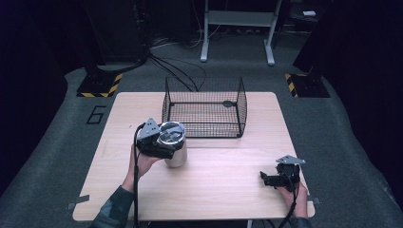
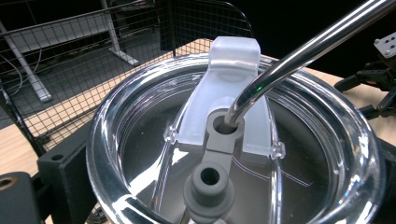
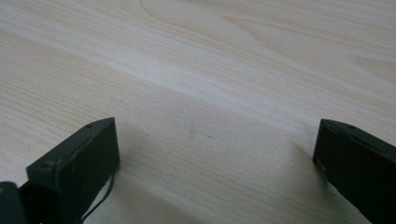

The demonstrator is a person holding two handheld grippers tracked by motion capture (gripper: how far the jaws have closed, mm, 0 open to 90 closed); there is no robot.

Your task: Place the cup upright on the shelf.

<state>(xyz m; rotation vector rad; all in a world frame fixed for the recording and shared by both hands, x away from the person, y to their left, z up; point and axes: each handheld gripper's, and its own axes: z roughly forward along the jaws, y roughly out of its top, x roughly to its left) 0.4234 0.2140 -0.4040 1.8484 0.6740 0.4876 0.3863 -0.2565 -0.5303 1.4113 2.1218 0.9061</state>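
Note:
A steel tumbler (image 1: 176, 151) stands upright on the left half of the wooden table (image 1: 223, 190). It has a clear lid (image 2: 327, 140), and a bent metal straw (image 2: 303, 51) goes through the lid's grey stopper. My left gripper (image 1: 167, 141) is shut on the tumbler just under its rim, with one black jaw at the lid's left side in the left gripper view. My right gripper (image 1: 272, 179) lies low near the table's front right corner. In the right gripper view, the right gripper (image 3: 215, 158) has its jaws wide apart over bare wood.
A black wire basket (image 1: 204, 107) stands at the back middle of the table, just behind the tumbler, and its mesh (image 2: 70, 60) rises close behind the lid. Beyond the table are dark floor, cables and a white frame's legs (image 1: 237, 28).

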